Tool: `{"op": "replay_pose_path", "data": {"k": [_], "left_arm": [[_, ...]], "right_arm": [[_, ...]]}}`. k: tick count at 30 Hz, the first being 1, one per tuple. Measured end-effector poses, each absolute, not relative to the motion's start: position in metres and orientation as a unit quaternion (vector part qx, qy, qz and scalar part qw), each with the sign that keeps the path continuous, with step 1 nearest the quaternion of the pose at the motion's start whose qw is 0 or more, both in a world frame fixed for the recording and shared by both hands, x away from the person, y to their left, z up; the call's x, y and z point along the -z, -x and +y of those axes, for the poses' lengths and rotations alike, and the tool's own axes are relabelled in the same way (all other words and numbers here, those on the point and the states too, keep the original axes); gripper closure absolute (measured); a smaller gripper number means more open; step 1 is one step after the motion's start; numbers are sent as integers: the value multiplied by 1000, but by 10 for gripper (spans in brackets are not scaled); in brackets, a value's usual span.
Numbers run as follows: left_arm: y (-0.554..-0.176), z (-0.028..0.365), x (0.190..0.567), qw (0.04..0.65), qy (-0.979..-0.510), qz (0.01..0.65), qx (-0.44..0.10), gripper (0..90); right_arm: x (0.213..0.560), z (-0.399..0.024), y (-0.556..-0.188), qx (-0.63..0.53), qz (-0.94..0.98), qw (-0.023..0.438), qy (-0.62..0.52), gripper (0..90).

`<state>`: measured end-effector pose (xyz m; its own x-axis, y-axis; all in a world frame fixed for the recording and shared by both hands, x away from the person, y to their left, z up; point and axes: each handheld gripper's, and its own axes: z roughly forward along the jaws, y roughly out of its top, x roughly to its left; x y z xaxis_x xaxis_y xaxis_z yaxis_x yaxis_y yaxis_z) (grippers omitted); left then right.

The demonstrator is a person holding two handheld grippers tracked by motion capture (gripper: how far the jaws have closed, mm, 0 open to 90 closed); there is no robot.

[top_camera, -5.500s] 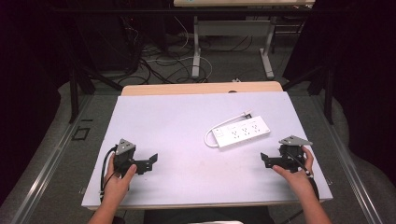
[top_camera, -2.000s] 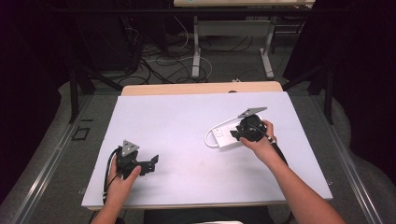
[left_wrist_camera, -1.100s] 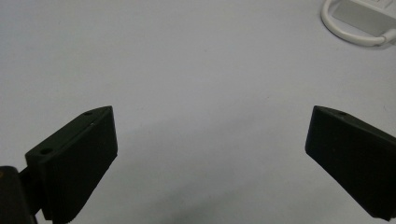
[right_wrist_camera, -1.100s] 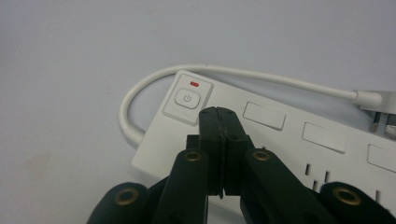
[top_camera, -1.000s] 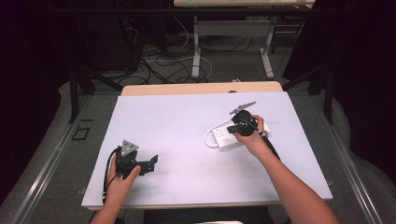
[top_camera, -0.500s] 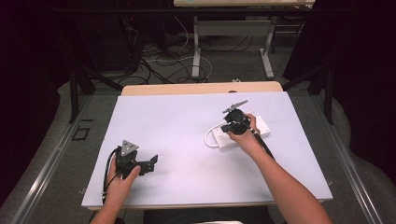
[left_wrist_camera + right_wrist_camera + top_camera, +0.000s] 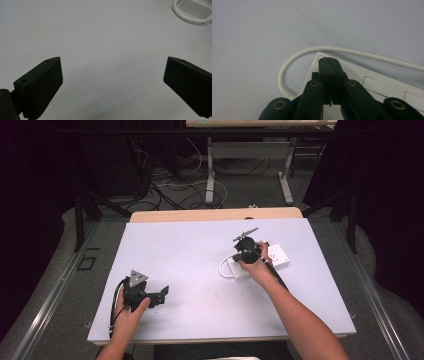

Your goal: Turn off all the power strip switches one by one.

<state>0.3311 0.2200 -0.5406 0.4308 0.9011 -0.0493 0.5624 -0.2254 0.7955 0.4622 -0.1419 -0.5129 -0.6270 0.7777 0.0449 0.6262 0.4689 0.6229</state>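
A white power strip [image 7: 278, 255] lies right of the table's middle, and its white cable [image 7: 223, 268] loops round its left end. My right gripper [image 7: 242, 255] hangs over that left end with its jaws pressed together and nothing between them. In the right gripper view its shut tips [image 7: 328, 60] sit just above the corner of the power strip [image 7: 374, 86], inside the curve of the cable [image 7: 294, 56]. My left gripper [image 7: 163, 293] rests near the front left, open. In the left gripper view its jaws [image 7: 113, 67] stand wide apart over bare table, with the cable loop [image 7: 186, 18] far off.
The white tabletop [image 7: 190, 250] has a wooden strip [image 7: 215, 214] along its far edge. Beyond it are desk legs and floor cables [image 7: 190, 185]. A person's forearms reach in from the front edge.
My right gripper has moved from the table's front right up to the power strip, then leftward along it to its cable end. The left gripper has stayed put.
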Motion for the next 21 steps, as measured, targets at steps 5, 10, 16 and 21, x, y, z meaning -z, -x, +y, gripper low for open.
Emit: {"op": "replay_pose_path", "data": {"k": [5, 10, 16, 21], "left_arm": [[-331, 221, 540, 386, -754, 485, -219, 25], [-331, 221, 541, 388, -751, 487, -219, 25], [-331, 221, 540, 384, -755, 485, -219, 25], [-331, 220, 541, 386, -753, 486, -219, 25]], "right_arm": [[516, -140, -465, -303, 844, 125, -425, 900], [520, -138, -467, -301, 844, 124, -425, 900], [521, -137, -467, -303, 844, 126, -424, 900], [522, -137, -467, -310, 844, 126, -420, 900]]}}
